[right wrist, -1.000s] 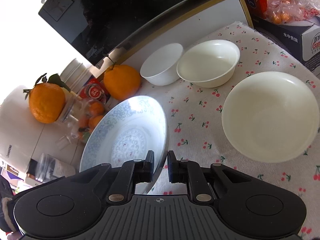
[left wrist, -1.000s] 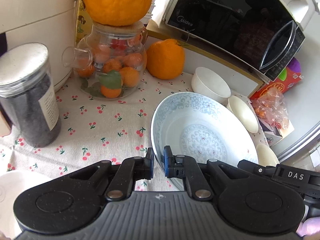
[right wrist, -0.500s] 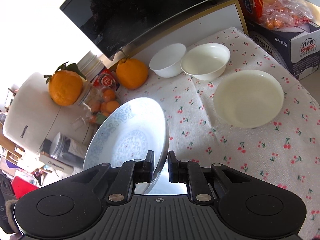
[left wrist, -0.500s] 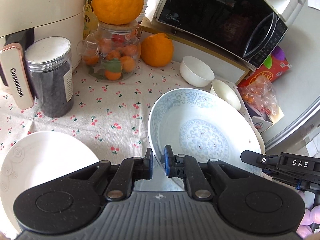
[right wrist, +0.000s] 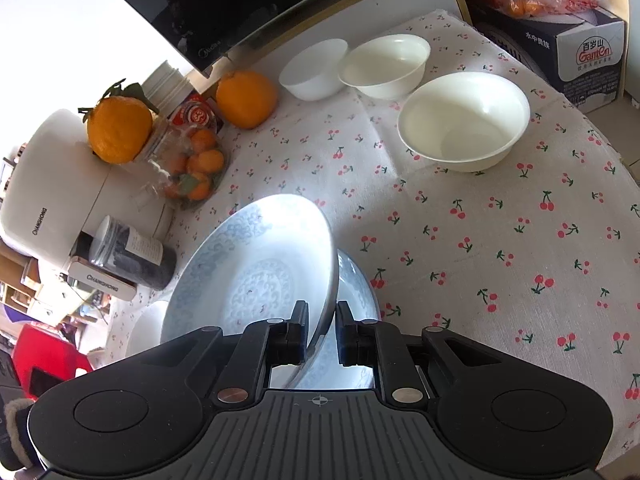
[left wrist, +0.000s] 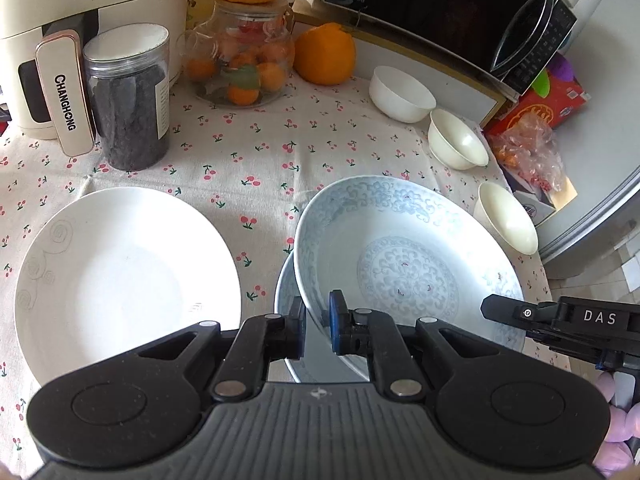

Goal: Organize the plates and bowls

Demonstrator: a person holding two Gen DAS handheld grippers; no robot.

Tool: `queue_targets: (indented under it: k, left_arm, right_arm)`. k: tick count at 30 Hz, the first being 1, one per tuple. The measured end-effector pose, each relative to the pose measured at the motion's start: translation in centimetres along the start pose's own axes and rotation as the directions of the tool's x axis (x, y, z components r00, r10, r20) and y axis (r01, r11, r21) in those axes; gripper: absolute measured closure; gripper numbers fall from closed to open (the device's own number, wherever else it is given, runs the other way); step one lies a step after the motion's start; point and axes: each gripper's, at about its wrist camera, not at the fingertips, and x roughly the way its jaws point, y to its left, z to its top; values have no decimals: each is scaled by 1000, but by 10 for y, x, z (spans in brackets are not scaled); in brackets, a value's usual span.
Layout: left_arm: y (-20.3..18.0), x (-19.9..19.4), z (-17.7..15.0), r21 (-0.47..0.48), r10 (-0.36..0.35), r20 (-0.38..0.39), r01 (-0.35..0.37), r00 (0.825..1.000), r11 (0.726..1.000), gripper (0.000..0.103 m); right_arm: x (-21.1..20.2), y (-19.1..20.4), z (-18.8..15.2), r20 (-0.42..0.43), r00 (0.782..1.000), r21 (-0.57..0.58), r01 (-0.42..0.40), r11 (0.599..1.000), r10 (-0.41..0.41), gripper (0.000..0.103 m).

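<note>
A blue-patterned plate [left wrist: 408,268] hangs tilted over the cherry-print cloth, held at two sides. My left gripper [left wrist: 316,320] is shut on its near rim. My right gripper [right wrist: 322,332] is shut on the opposite rim of the same plate [right wrist: 256,276]. Just under it lies a second blue-patterned plate [left wrist: 287,292] [right wrist: 357,284], mostly hidden. A plain white plate [left wrist: 124,280] rests to the left. A white bowl [right wrist: 314,68], a cream bowl [right wrist: 384,64] and a larger cream bowl [right wrist: 464,120] stand at the far right.
Along the back stand a cream appliance [left wrist: 80,20], a jar of dark contents [left wrist: 128,96], a glass jar of small oranges [left wrist: 240,64], a loose orange [left wrist: 324,54] and a microwave [left wrist: 440,8]. Boxes and a bag of fruit [left wrist: 532,148] crowd the right edge.
Both grippers have drawn back across the table with the blue plate between them. The white plate and the second blue plate have come into view beneath.
</note>
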Motion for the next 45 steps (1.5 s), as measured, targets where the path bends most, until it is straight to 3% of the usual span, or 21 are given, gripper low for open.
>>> queue_targets:
  k: [20, 45]
  left_arm:
    - [0, 8, -10, 43, 57, -65, -54, 996, 998, 92]
    - [-10, 14, -17, 147, 120, -61, -110, 991, 983, 89]
  right_arm:
    - [18, 4, -12, -94, 992, -52, 77, 996, -81, 89]
    - [22, 16, -18, -88, 984, -188, 136, 973, -154, 88]
